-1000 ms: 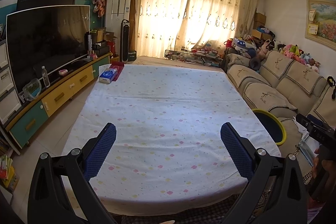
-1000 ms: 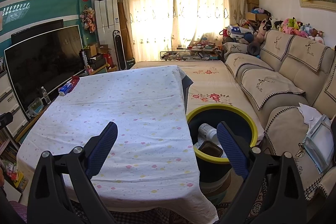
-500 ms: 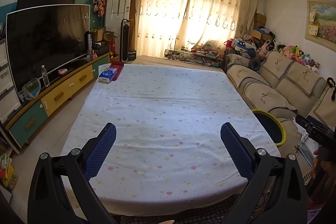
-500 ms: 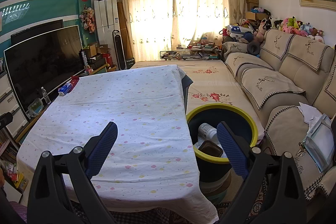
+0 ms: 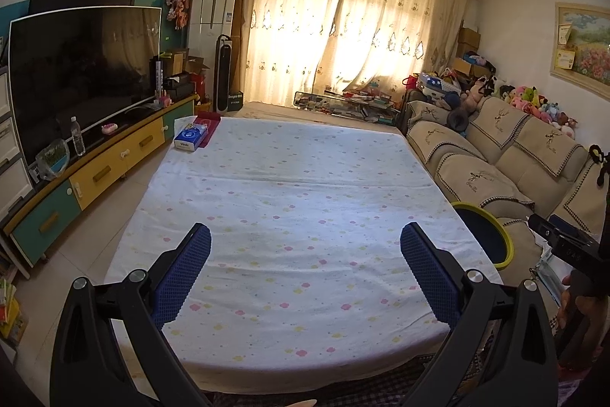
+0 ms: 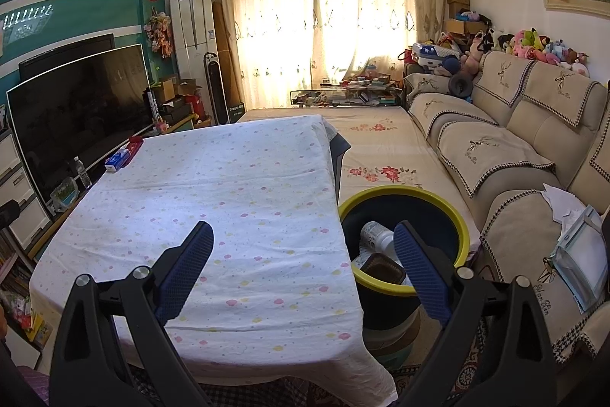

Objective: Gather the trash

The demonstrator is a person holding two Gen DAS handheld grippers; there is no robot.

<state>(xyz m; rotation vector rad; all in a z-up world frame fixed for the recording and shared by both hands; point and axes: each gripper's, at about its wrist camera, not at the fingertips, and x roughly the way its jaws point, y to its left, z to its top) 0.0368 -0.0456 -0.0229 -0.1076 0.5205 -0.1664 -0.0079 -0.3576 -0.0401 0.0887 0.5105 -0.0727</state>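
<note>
In the left wrist view, the bin (image 5: 483,235) is half hidden behind the table edge (image 5: 453,216), so its contents cannot be seen; the other gripper (image 5: 560,242) enters from the right border with its fingertips out of frame, and the hand (image 5: 579,304) holding it is cut by the same border. In the right wrist view, the blue pad (image 6: 419,266) of the near finger covers part of the bin's interior: a white bottle (image 6: 375,235) and a dark square container (image 6: 382,267) show only partly, and the bottle's label is too small to read. The plastic bag (image 6: 581,260) on the sofa is cropped at the right margin. Print on the tissue box (image 6: 119,159) is illegible.
</note>
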